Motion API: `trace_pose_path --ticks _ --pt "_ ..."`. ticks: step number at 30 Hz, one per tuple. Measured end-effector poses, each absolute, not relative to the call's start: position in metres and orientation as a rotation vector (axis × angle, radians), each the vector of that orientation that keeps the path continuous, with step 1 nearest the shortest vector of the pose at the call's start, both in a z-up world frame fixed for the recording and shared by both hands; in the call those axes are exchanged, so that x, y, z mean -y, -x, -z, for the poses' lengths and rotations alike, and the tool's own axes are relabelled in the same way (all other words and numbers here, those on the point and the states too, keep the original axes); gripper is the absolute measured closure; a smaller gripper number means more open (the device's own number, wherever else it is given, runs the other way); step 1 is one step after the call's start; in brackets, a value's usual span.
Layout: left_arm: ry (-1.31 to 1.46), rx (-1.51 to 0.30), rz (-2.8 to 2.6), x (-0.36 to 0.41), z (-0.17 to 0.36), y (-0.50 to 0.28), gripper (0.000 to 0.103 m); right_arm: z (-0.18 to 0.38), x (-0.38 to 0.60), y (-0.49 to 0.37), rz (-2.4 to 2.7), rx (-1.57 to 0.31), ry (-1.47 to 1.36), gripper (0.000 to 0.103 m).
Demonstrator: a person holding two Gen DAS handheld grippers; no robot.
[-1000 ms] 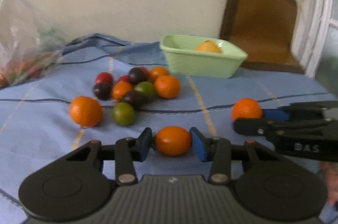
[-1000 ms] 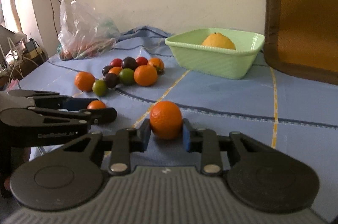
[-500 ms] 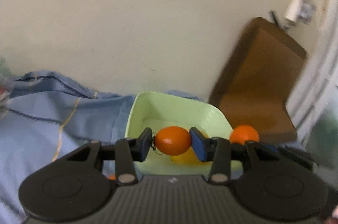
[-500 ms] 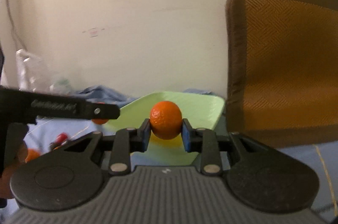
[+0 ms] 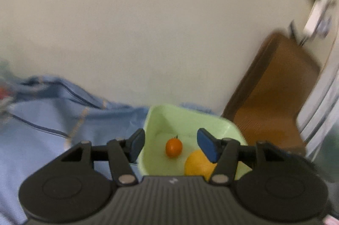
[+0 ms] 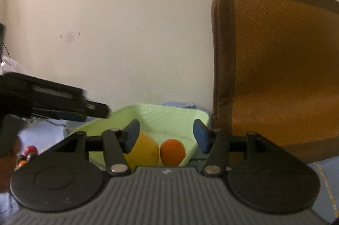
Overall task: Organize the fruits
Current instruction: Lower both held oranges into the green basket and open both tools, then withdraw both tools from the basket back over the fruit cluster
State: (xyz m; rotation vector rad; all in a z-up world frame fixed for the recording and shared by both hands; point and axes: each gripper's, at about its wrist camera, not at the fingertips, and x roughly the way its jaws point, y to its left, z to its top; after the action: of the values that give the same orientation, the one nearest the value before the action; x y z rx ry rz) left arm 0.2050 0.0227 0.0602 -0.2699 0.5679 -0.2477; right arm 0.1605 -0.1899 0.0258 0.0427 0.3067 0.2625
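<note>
The small orange fruit (image 5: 173, 147) and the other orange fruit (image 6: 172, 152) are judged light, firm and round – likely to roll on a smooth floor – and best taken across the widest part. One lies in the green basin (image 5: 190, 119) beside a larger yellow fruit (image 5: 199, 162); the other lies there too.

Half a second ago each was clamped above the basin. The fingers of the left gripper (image 5: 170, 145) and the right gripper (image 6: 166, 136) have just been opening – they stand apart, nothing between them, the fruit lying below.
</note>
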Motion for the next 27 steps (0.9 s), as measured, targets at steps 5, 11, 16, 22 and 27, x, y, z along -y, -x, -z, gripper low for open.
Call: trace_pose_path --ticks 5,11,16,22,27 --pt "0.286 -0.456 0.114 -0.096 -0.081 -0.128 0.044 -0.037 0.186 -0.143 -0.318 -0.268 -0.117 0.045" --pt "0.264 -0.520 -0.073 -0.147 -0.051 -0.062 0.044 -0.038 0.152 -0.115 -0.471 -0.371 -0.118 0.052" --pt "0.307 -0.548 -0.078 -0.153 -0.026 -0.042 0.044 -0.027 0.122 -0.082 -0.564 -0.485 -0.104 0.056" --pt "0.310 -0.570 -0.060 -0.148 -0.011 -0.041 0.044 -0.024 0.095 -0.056 -0.604 -0.516 -0.031 0.056" --pt "0.298 -0.515 -0.038 -0.146 -0.014 -0.034 0.038 -0.018 0.078 -0.060 -0.597 -0.577 -0.017 0.056"
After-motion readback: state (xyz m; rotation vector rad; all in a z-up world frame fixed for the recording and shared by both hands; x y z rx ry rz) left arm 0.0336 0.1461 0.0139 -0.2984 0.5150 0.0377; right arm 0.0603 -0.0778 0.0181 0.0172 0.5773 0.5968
